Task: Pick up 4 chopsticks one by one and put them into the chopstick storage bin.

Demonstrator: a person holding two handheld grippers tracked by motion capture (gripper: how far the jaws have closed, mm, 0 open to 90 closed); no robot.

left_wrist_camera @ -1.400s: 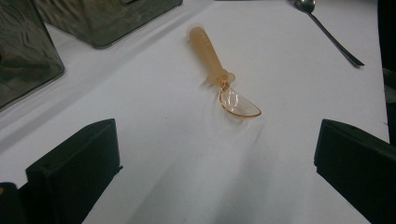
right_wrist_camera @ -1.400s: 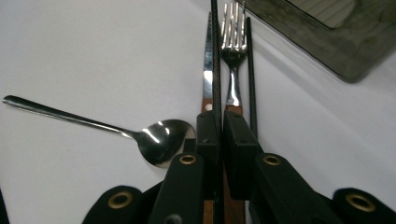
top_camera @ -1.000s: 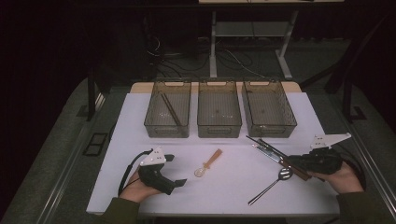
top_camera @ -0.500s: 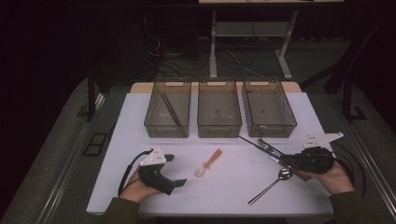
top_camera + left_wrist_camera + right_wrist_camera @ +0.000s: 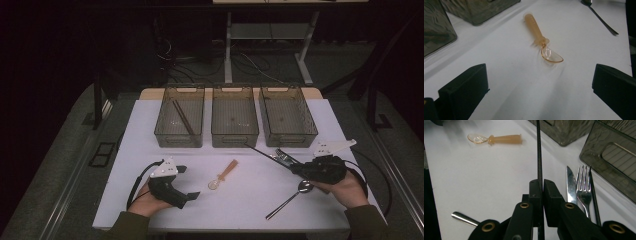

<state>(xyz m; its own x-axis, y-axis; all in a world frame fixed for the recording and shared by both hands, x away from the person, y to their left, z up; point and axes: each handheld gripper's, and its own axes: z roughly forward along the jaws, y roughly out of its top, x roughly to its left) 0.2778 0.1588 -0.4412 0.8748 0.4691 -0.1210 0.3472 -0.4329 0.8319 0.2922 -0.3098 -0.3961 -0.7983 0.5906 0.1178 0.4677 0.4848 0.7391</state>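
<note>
the right gripper [image 5: 540, 185] has its jaws clamped on a thin black chopstick [image 5: 539, 150], which runs straight out between them; in the high view that chopstick [image 5: 262, 152] slants from the right gripper [image 5: 295, 170] up and left towards the middle bin [image 5: 235, 137], its tip near the bin's front wall; a knife [image 5: 571, 185], a fork [image 5: 584, 188] and a second chopstick [image 5: 594, 195] lie side by side just right of the jaws, near the right bin [image 5: 289, 139]; a steel spoon [image 5: 289, 197] lies on the table [image 5: 250, 210] below the right hand [image 5: 345, 190]; the left gripper [image 5: 187, 182] rests on the table with jaws wide apart and nothing between them; ahead of it lies an orange spoon [image 5: 541, 42], bowl nearest; the left bin [image 5: 179, 137] holds a brown pair of chopsticks [image 5: 182, 117].
</note>
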